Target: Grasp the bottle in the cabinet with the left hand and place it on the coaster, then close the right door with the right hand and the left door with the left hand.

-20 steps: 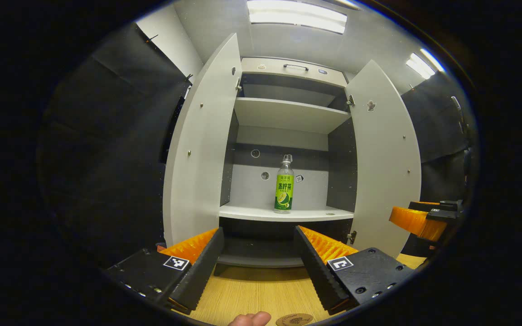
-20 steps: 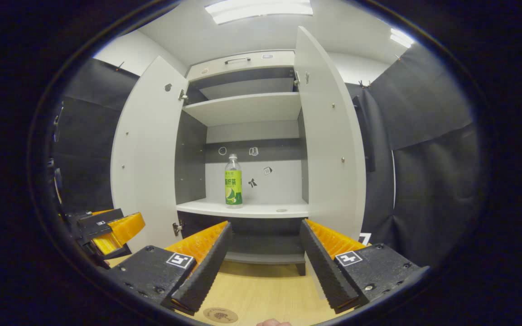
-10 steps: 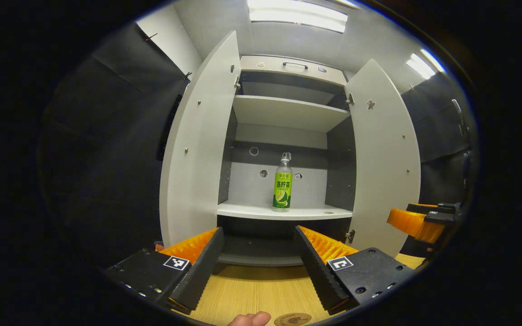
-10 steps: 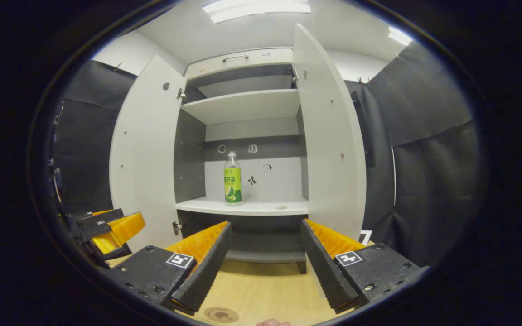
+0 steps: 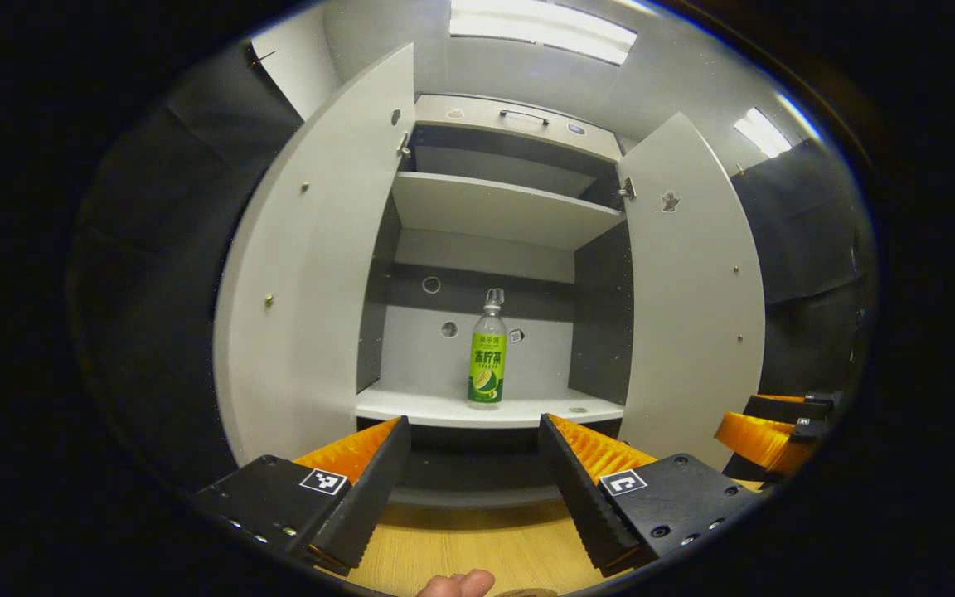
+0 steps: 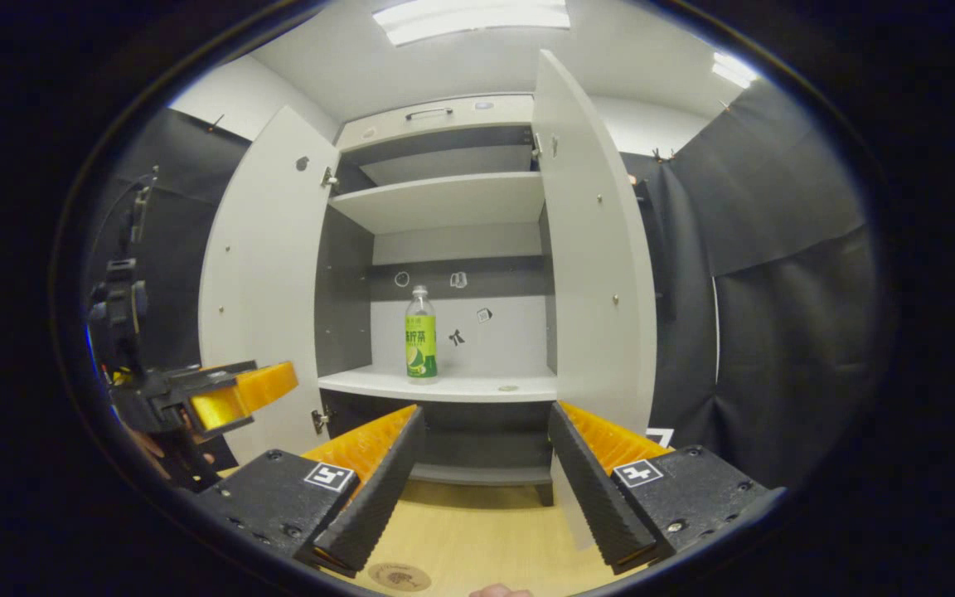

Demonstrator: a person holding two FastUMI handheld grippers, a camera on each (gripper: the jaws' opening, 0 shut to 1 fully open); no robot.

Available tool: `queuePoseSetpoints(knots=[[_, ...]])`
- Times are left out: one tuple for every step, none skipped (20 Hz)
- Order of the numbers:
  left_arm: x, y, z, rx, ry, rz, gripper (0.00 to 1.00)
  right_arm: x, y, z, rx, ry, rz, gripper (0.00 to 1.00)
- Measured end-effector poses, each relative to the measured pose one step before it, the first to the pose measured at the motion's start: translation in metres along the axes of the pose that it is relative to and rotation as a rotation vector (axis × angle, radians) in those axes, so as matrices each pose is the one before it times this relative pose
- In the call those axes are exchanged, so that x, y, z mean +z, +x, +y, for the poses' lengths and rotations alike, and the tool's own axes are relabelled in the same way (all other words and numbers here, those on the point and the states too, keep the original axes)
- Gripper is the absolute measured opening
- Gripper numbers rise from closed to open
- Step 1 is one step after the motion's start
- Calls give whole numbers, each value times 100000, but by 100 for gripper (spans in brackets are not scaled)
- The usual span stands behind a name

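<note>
- Our left gripper (image 5: 471,464) has its two fingers spread wide, with nothing between them.
- Straight ahead of it, and a bit higher than the fingers, the bottle (image 5: 487,358) stands upright on the cabinet's lower shelf (image 5: 411,408). The gap between our fingers lines up with it, so we think we are aiming for the grab.
- The bottle is well apart from our fingers. We judge that the reach has begun and the grab has not.
- The left door (image 5: 303,282) stands open on the left side of this gripper, and the right door (image 5: 693,290) stands open on its right. Both are swung out toward us, and that leaves a free path to the bottle.
- Our right gripper (image 6: 482,473) is spread wide too and pinches nothing. It hangs in front of the cabinet, with the bottle ahead and a little to its left.
- In the right gripper view, the right door (image 6: 593,249) is close on that gripper's right side. We think this gripper waits there because its job, pushing that door shut, comes later.
- The coaster (image 6: 399,576) lies on the wooden table (image 6: 486,531), just below and near the right gripper's left finger. It sits out in front of the cabinet, so the bottle can come straight back to it.
- The bottle is tall and thin, so we think a bump could tip it. A grip around its middle should be safest.
</note>
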State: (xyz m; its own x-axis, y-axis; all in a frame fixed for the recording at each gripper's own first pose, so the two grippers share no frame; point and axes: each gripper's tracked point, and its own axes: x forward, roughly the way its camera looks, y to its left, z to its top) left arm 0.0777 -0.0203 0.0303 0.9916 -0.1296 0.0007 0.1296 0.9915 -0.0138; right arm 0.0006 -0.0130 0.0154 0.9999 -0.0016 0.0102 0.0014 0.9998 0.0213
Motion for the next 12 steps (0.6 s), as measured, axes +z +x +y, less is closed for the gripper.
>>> queuePoseSetpoints(knots=[[838, 1999, -453, -2875, 929, -1084, 95, 156, -117, -252, -733, 130, -375, 99], [450, 1947, -543, -2647, 816, 100, 95, -31, -182, -225, -690, 28, 160, 99], [457, 2054, -449, -2715, 576, 202, 95, 16, -231, -78, -330, 134, -36, 99], [423, 2164, -316, -2941, 1350, 321, 90, 133, -244, -116, -523, 274, -331, 99], [305, 2217, 147, -1267, 1583, -26, 99, 76, -207, -113, -601, 283, -375, 99], [211, 2118, 192, -360, 1289, 471, 95, -18, -291, -152, -586, 107, -146, 99], [261, 2383, 56, -342, 1065, -87, 95, 20, -302, -92, -648, -47, -91, 99], [159, 2208, 117, 384, 767, -306, 95, -131, -193, -230, -686, -111, 76, 94], [-12, 2116, 187, 735, 290, 266, 95, 54, -136, -203, -649, 221, -39, 99], [-391, 1590, 377, 899, -481, 977, 95, -89, -177, -47, -238, 192, -74, 99], [-224, 1607, 259, 794, -993, 845, 95, 58, -210, -127, -531, 31, -5, 99], [-339, 1334, 351, 1253, -733, 329, 95, 99, -262, -213, -638, -241, -197, 98]])
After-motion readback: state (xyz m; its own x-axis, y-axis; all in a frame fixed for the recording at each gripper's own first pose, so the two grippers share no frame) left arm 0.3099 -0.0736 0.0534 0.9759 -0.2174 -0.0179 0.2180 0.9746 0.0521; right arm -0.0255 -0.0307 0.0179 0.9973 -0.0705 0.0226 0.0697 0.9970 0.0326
